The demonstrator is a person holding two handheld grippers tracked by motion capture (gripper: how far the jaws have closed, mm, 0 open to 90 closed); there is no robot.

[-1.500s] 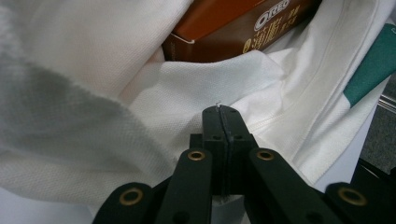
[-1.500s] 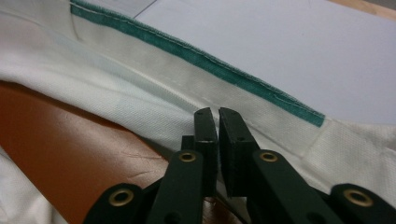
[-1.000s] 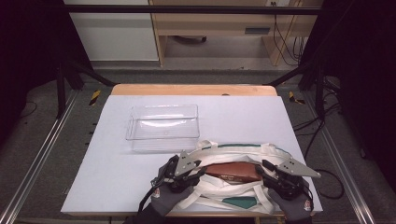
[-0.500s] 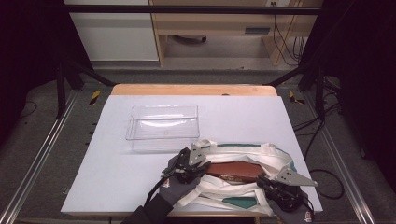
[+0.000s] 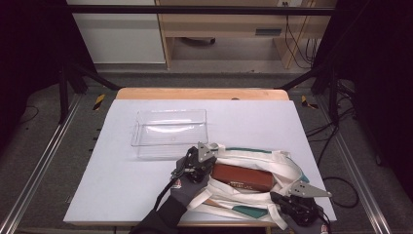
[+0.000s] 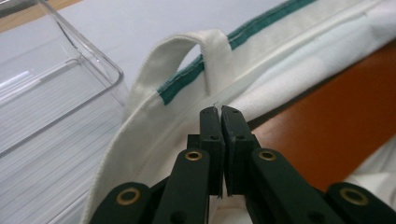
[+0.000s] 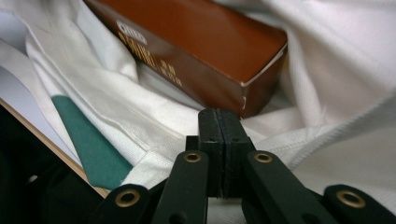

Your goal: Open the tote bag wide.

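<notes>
A white cloth bag [image 5: 253, 155] with green trim lies open at the table's near right, with a brown box [image 5: 241, 176] inside it. My left gripper [image 5: 210, 163] sits at the bag's left rim beside a handle loop [image 6: 187, 56]. Its jaws have just closed, and in the left gripper view [image 6: 219, 111] the tips meet on the rim's hem. My right gripper [image 5: 276, 197] is at the bag's near right rim. It has also just closed, and in the right gripper view [image 7: 219, 112] the tips pinch the white hem just short of the box [image 7: 196, 42].
A clear plastic container [image 5: 170, 131] stands empty just beyond the left gripper, close to the bag's handle. The table's near edge [image 5: 122, 223] runs right under the right hand. A green panel [image 7: 88, 144] of the bag hangs at that edge.
Both grippers' jaws went from partly open to shut. The left gripper shifted right and away onto the bag's left rim. The right gripper dropped toward the table's near edge.
</notes>
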